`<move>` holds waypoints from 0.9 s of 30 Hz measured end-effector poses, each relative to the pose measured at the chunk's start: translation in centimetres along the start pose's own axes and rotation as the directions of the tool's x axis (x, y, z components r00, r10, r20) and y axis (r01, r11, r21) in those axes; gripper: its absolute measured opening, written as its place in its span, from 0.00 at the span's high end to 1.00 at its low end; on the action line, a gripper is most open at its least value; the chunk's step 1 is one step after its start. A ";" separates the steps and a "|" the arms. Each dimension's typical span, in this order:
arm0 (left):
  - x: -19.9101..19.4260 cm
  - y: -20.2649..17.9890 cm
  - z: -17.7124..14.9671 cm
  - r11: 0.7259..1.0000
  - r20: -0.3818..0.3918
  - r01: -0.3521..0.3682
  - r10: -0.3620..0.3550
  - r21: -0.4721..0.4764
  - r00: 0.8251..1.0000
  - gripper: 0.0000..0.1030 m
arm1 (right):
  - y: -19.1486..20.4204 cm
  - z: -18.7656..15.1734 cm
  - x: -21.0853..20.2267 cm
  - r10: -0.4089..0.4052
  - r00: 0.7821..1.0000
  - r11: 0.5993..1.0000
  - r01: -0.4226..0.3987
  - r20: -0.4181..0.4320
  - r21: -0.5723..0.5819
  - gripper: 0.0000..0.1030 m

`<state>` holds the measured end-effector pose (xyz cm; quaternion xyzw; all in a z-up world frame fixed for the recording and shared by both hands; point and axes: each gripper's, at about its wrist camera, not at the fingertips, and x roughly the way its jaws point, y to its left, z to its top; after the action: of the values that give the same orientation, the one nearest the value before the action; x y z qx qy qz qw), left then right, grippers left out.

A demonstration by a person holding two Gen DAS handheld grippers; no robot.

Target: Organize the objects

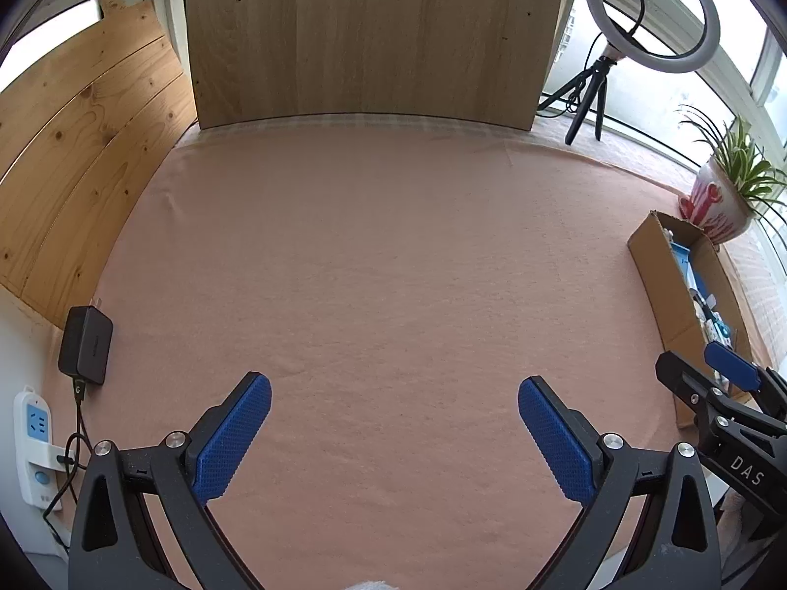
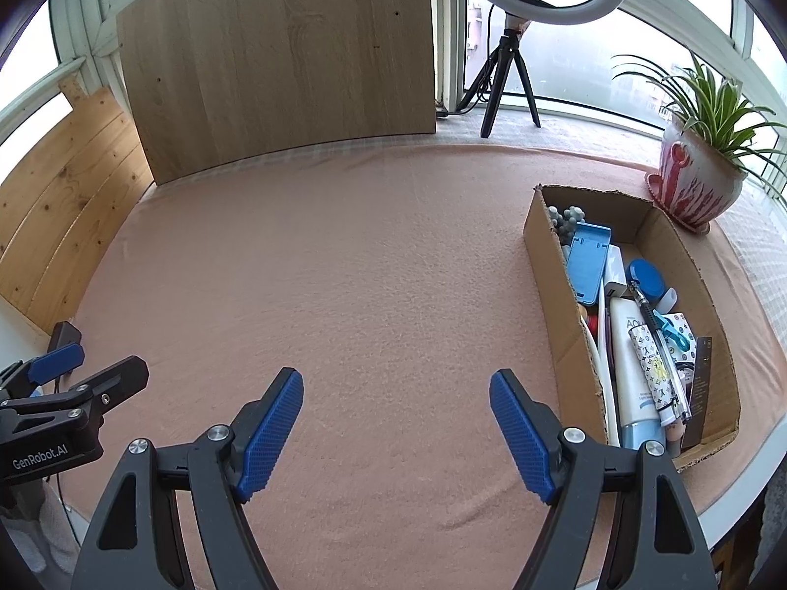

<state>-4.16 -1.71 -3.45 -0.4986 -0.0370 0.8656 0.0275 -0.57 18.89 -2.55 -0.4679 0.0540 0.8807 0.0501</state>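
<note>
The setting looks like a home's glazed balcony or sunroom arranged as a small filming corner. White-framed windows (image 2: pixel 565 69) wrap around a table draped in a pink felt cloth (image 2: pixel 374 265). A white ring light on a black tripod (image 2: pixel 511 49) stands by the glass, beside a spider plant in a red-and-white ceramic pot (image 2: pixel 698 182). Bare wooden boards (image 1: pixel 364 34) lean as a backdrop, and a white power strip (image 1: pixel 37 447) lies at the table's edge.
</note>
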 end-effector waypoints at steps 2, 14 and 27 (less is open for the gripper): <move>0.2 0.2 0.1 1.000 -0.003 -0.001 0.001 0.000 1.000 0.01 | 0.1 0.1 0.1 0.000 1.000 1.000 0.000 -0.002 -0.001 0.27; 2.0 0.8 0.1 1.000 -0.034 -0.010 0.009 -0.004 0.999 0.01 | -0.1 0.2 1.2 -0.010 1.000 1.000 0.010 -0.015 0.002 0.27; 4.2 1.2 -0.2 0.999 -0.065 -0.014 0.012 -0.031 0.998 0.01 | -0.3 -0.1 3.5 -0.018 0.998 1.000 0.017 -0.060 -0.005 0.27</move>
<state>-6.13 -2.49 -7.24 -0.5269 -0.0467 0.8485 0.0152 -2.41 19.27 -5.49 -0.4947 0.0494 0.8659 0.0552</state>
